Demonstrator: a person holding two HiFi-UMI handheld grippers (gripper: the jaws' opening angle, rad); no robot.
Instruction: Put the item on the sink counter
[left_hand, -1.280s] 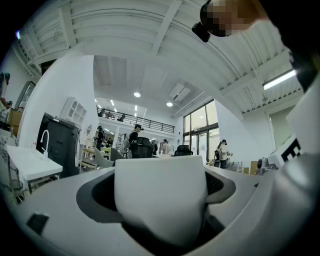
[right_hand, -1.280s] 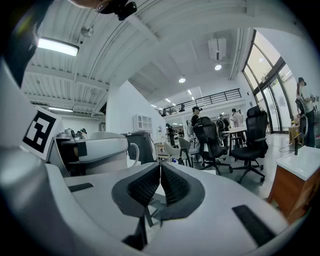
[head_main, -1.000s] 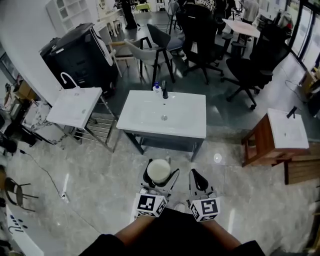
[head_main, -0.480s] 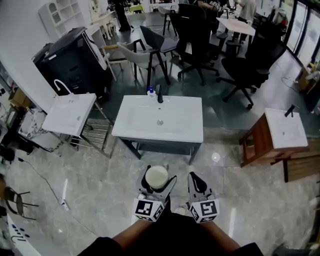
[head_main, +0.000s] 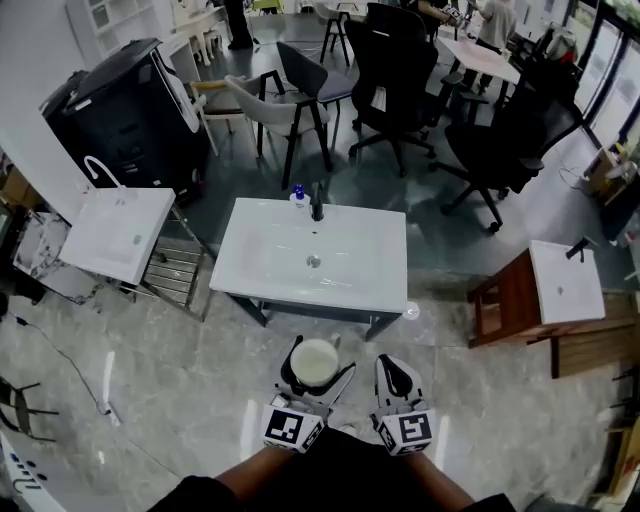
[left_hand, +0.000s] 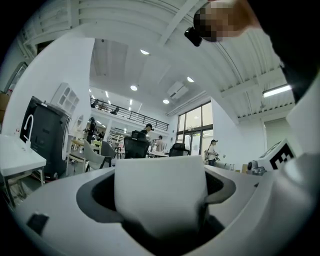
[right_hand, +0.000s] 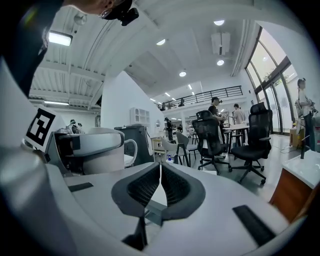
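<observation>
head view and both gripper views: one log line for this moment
left claw: shut on white mug | right claw: shut, empty | sink counter: ahead, mug not yet placed

White mug (head_main: 315, 362) with a loop handle sat upright, mouth up and empty-looking, clamped between the jaws of the left gripper (head_main: 317, 374). It hung well short of the white sink bench (head_main: 250, 278), which stood ahead, its rectangular basin bare, drain in the middle.

bright ceiling-lit, sharp, fisheye-warped edges
</observation>
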